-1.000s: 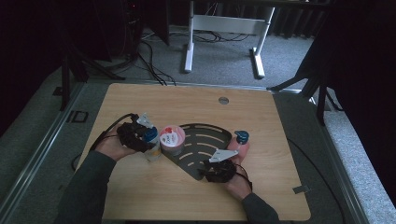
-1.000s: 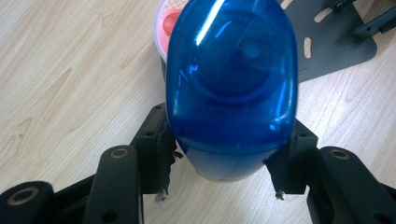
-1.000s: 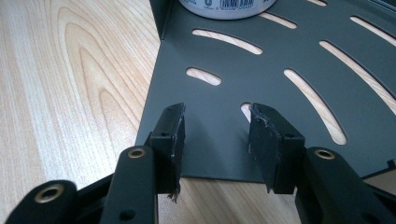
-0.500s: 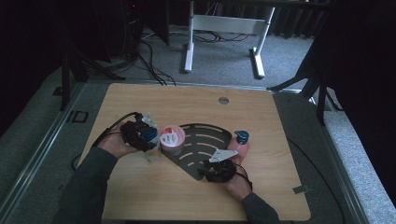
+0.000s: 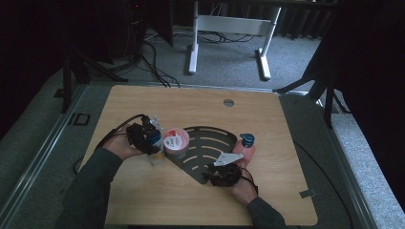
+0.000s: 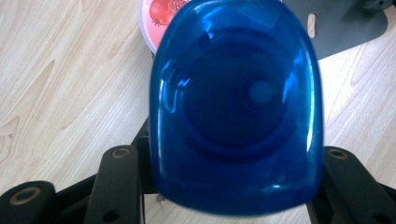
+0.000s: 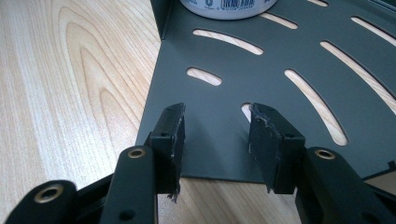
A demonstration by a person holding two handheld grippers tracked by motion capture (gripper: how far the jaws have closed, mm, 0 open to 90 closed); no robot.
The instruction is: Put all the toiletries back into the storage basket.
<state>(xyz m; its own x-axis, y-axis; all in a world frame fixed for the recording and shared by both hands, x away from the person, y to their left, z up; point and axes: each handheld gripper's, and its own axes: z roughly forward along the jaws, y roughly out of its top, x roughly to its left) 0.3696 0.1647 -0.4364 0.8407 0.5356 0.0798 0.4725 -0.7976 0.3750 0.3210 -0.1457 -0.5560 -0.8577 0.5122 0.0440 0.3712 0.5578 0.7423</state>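
My left gripper (image 5: pixel 144 138) is shut on a clear bottle with a blue cap (image 5: pixel 154 139), which stands on the table left of the tray. In the left gripper view the blue cap (image 6: pixel 236 105) sits between the black jaws of that gripper (image 6: pixel 233 179). A pink-lidded tub (image 5: pixel 175 142) stands at the left edge of a dark slotted tray (image 5: pixel 212 143). My right gripper (image 5: pixel 221 174) is at the tray's near corner. In the right gripper view this gripper (image 7: pixel 215 128) is open over the tray (image 7: pixel 289 51), with nothing between its jaws.
A small pink bottle with a blue cap (image 5: pixel 247 141) stands beside the right hand at the tray's right edge. The tub's white base (image 7: pixel 229 7) rests on the tray ahead of the right jaws. A round grommet (image 5: pixel 229 102) lies at the table's far edge.
The left gripper has shifted slightly toward the near side and the tub, with the bottle in it. The right gripper has stayed put.
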